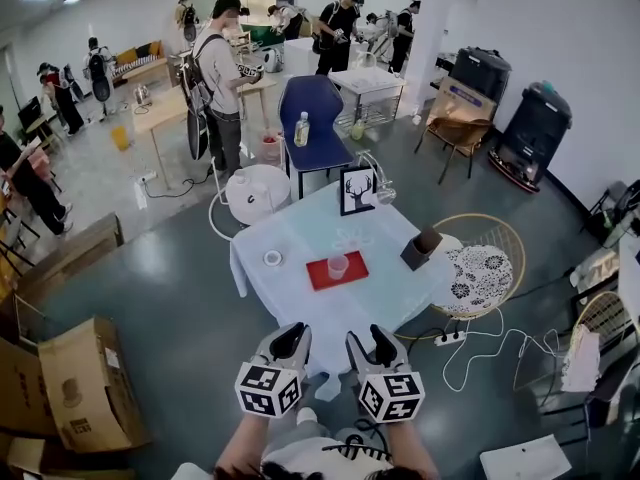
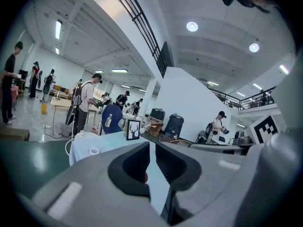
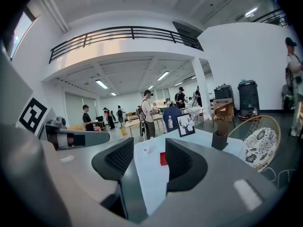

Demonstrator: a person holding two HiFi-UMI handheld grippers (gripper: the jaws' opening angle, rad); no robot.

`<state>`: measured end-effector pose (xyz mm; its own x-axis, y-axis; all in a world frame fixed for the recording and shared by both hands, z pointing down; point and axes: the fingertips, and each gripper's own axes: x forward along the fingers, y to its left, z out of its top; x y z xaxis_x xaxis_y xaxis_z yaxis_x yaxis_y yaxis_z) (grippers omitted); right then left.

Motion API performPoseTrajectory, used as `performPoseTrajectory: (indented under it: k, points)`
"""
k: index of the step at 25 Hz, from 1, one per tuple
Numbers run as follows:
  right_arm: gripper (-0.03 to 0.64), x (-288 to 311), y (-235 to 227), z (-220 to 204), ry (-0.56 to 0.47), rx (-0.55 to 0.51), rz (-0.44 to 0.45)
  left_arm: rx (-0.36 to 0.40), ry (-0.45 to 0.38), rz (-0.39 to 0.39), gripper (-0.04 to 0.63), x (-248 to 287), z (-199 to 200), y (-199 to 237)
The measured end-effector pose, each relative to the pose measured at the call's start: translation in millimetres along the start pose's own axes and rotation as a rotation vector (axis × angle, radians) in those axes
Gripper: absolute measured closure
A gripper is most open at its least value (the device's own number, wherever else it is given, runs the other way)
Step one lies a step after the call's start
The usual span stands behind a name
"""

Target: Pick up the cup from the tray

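Cup (image 1: pixel 338 265) stands upright on the red tray (image 1: pixel 318 274), mid-table, well ahead of both grippers. Left gripper (image 1: pixel 290 336) jaws nearly together, empty. Right gripper (image 1: pixel 375 338) jaws apart, empty. Recommended: advance the right gripper level, straddle the cup, close gently.

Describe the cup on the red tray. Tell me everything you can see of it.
The cup is small, pale and see-through with a pinkish tint, probably plastic. It stands upright, mouth up, near the middle of the flat red tray, which lies on the light-clothed table. Only the tray touches it. It is too small to tell whether it holds anything.
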<state>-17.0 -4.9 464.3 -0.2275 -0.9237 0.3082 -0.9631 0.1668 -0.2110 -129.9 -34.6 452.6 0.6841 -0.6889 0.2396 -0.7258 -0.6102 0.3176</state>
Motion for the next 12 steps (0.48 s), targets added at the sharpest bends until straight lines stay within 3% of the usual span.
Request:
performPoseTrajectory:
  k: [7, 12]
  points:
    - [0.402, 8.2, -6.7, 2.8, 0.0, 0.007, -0.035, 0.012, 0.029, -0.021, 0.568, 7.1, -1.0, 5.5]
    - [0.399, 12.6, 2.1, -5.0, 0.018, -0.029, 0.013, 0.014, 0.032, -0.02, 0.568, 10.3, -4.2, 12.6]
